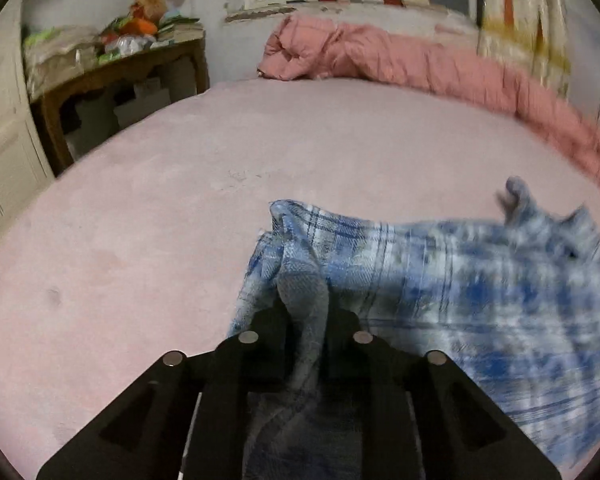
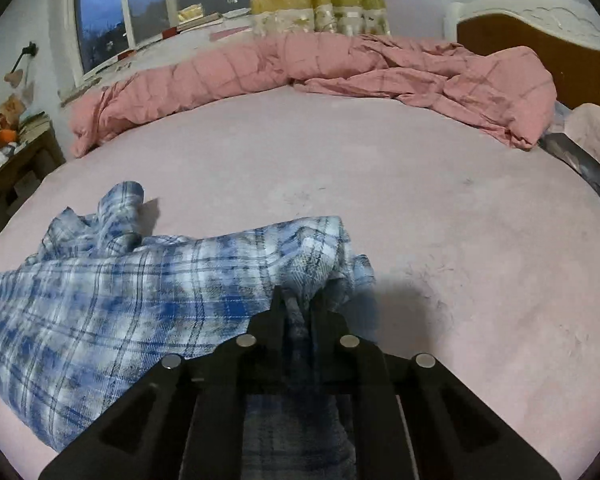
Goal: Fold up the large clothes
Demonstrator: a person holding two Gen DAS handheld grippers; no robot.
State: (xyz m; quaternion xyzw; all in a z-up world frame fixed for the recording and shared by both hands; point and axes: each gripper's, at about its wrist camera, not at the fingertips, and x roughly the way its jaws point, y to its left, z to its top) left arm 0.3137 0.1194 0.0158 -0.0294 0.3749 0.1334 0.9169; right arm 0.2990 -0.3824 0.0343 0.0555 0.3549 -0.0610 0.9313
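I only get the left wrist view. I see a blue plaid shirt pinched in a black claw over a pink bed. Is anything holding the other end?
Observer: Yes. The right gripper is shut on another bunch of the shirt, just as the left gripper is.
Operator: What's at the bed's right end? My view stops at the curtain.
Observer: A headboard, brown with a white carved frame.
Operator: Does the pink quilt reach it?
Observer: The quilt piles up in a crumpled heap just in front of it.
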